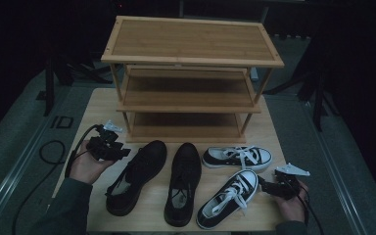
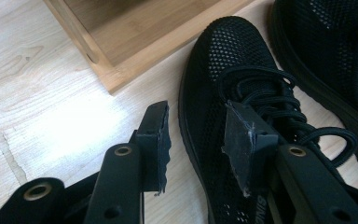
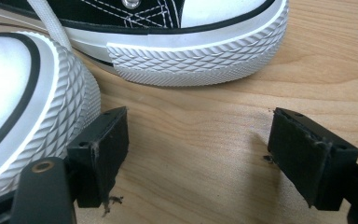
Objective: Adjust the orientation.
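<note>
A three-tier bamboo shoe rack (image 1: 191,73) stands at the back of the table, its shelves bare. In front lie two black mesh shoes (image 1: 137,176) (image 1: 182,182) and two black-and-white canvas sneakers (image 1: 237,157) (image 1: 227,198). My left gripper (image 1: 122,152) is open just left of the left black shoe's toe; in the left gripper view its jaws straddle the side of that shoe (image 2: 228,70). My right gripper (image 1: 264,185) is open beside the nearer sneaker's toe; its left pad (image 3: 102,149) is close against that rubber toe cap (image 3: 37,107).
The light wooden tabletop (image 1: 98,112) has bare room left of the rack and along its right edge. Dark floor and stands surround the table. A black cable (image 1: 49,152) trails off the left side.
</note>
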Tool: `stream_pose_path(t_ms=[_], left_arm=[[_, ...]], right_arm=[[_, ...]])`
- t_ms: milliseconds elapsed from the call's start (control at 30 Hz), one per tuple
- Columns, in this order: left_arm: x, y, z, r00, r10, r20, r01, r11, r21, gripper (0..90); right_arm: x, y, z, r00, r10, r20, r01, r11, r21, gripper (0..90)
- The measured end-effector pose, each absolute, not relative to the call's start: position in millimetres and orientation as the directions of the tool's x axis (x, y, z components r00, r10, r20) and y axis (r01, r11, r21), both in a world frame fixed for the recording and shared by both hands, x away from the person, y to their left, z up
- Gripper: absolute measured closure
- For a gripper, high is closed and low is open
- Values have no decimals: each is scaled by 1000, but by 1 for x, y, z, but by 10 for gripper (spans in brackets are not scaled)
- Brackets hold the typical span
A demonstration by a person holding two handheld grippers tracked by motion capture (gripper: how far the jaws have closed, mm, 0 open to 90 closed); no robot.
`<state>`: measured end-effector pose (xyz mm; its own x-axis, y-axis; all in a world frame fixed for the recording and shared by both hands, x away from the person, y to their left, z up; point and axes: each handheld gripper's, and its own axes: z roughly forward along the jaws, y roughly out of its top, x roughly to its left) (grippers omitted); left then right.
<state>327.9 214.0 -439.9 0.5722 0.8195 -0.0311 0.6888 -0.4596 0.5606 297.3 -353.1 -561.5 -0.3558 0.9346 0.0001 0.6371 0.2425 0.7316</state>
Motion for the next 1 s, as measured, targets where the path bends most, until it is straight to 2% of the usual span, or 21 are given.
stream_pose_path(t_ms=[1000], left_arm=[[315,207,-431,639,768,-54,663,-513,546,595]], right_arm=[[297,-353,-561,-359,933,1,637,244,731,201]])
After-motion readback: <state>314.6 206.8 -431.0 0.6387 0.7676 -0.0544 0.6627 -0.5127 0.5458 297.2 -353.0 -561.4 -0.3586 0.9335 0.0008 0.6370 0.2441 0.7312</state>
